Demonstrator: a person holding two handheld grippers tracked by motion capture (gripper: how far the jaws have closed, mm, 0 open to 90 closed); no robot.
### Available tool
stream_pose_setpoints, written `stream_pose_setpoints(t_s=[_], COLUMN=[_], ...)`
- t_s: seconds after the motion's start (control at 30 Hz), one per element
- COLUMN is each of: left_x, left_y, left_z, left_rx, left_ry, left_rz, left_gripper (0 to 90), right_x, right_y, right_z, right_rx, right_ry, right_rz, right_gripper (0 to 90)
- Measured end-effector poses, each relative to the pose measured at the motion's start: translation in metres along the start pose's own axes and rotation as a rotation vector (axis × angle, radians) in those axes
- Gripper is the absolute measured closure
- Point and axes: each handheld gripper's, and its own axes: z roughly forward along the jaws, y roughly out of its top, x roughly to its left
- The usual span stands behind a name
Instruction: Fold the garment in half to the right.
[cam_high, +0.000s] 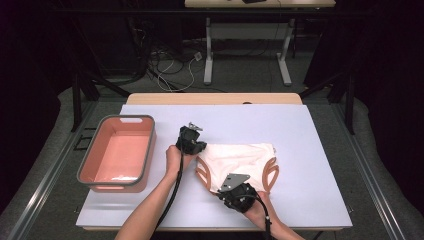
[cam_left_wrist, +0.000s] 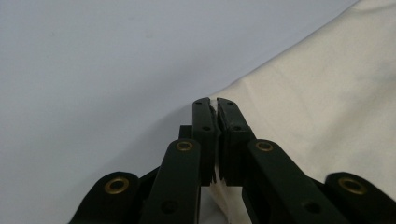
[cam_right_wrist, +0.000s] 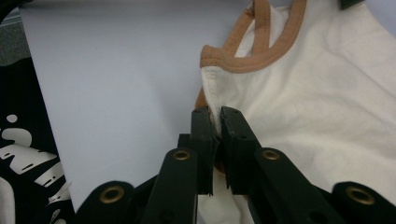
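Both grippers, left (cam_left_wrist: 214, 103) and right (cam_right_wrist: 214, 111), have jaws clamped on the garment's (cam_high: 240, 159) edges, hiding the pinched cloth.

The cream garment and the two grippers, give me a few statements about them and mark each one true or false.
1. The left gripper is shut on the cream garment. True.
2. The right gripper hangs open above the table. False: it is shut on the garment's edge near the orange trim.
3. The garment lies inside the pink bin. False: it lies on the white table, beside the bin.
4. The pink bin sits left of the garment in the high view. True.
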Motion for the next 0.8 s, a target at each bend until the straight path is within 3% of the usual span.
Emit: stream_pose_setpoints(t_s=[0.5,0.8], left_x=[-0.007,-0.004], left_y=[0.015,0.023], left_z=[-0.010,-0.015], left_rx=[-0.017,-0.015], left_ry=[0.022,0.038], left_rz=[0.027,0.036], left_gripper=[86.8,86.8], right_x=[-0.006,-0.006], right_y=[0.000,0.004], right_z=[-0.018,-0.023], right_rx=[-0.048,-0.083], right_ry=[-0.020,-0.030], right_rz=[0.026,0.022], right_gripper=[84.6,84.6])
